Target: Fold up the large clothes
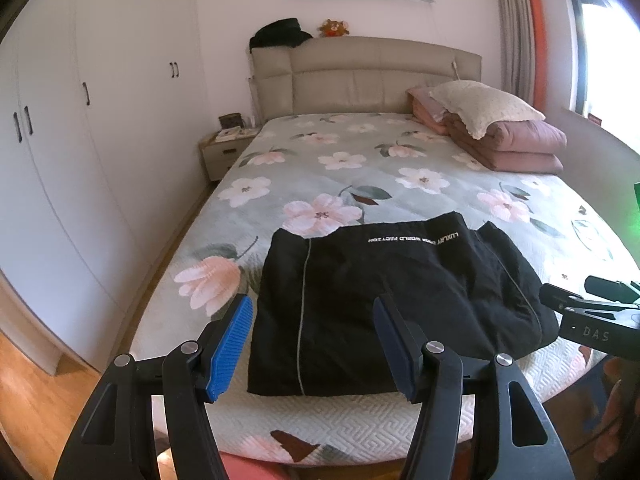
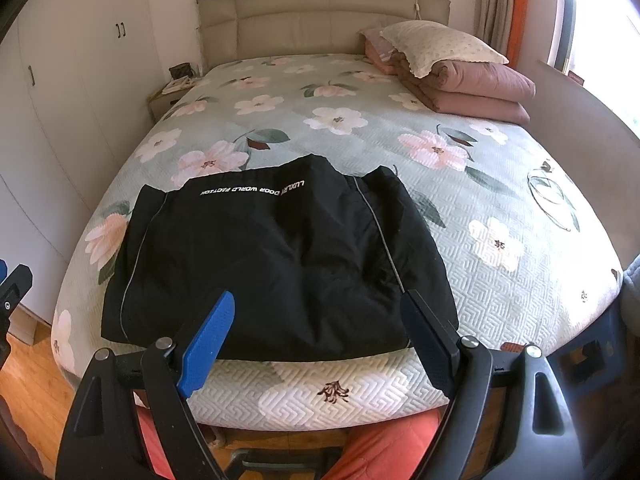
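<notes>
Left wrist view: black padded jacket (image 1: 384, 300) lies folded near the floral bed's (image 1: 360, 168) foot edge, within reach. Left gripper (image 1: 314, 344) and right gripper (image 2: 320, 340) hover, jaws spread, gripping nothing.

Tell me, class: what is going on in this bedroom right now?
A person holding two hand-held grippers is folding a black padded jacket with white lettering on the floral-quilted bed. The jacket lies in a compact rectangle near the foot of the bed. The left gripper and right gripper both hover open at its near edge, gripping nothing.
</notes>
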A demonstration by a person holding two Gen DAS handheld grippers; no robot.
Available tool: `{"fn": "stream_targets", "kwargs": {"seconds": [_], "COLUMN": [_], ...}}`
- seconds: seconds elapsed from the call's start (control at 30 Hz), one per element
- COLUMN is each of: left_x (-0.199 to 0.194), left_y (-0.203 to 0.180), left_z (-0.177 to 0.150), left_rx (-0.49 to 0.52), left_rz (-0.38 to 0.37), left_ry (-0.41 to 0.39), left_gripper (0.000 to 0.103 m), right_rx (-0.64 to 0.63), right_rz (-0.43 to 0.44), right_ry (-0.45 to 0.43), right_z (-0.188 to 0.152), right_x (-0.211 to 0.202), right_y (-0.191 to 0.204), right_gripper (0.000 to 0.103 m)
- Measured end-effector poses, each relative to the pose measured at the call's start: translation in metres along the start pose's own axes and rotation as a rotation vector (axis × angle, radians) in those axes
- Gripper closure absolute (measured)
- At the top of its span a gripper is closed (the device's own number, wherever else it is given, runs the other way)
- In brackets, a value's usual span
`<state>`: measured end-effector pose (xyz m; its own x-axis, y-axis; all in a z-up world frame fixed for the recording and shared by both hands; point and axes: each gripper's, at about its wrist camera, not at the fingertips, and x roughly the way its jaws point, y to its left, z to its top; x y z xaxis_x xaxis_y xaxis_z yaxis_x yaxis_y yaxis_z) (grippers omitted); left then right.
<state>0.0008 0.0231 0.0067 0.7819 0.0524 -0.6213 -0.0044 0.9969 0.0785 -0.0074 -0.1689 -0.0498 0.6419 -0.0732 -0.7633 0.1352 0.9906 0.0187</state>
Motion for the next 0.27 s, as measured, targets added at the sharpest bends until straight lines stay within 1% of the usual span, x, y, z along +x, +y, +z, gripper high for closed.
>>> {"fn": "stream_targets", "kwargs": {"seconds": [0.07, 0.17, 0.27], "left_x": [0.0012, 0.0001, 0.0003], "left_y": [0.0017, 0.0061, 0.0077], "left_z": [0.0004, -0.0003, -0.0015], "left_rx": [-0.005, -0.014, -0.004], "left_rz": [0.003, -0.017, -0.006], "left_ry": [-0.001, -0.022, -0.021], "left_gripper": [0.039, 0.039, 0.039], "right_rx": [-0.003, -0.006, -0.004], "right_rz": [-0.001, -0.001, -0.001], "right_ry": [0.003, 0.006, 0.007], "right_z": [-0.0002, 0.0001, 0.0001], "right_x": [0.0013, 0.0025, 0.0026], "right_y": [0.0019, 0.0026, 0.0025], "right_gripper": [0.017, 0.017, 0.017]}}
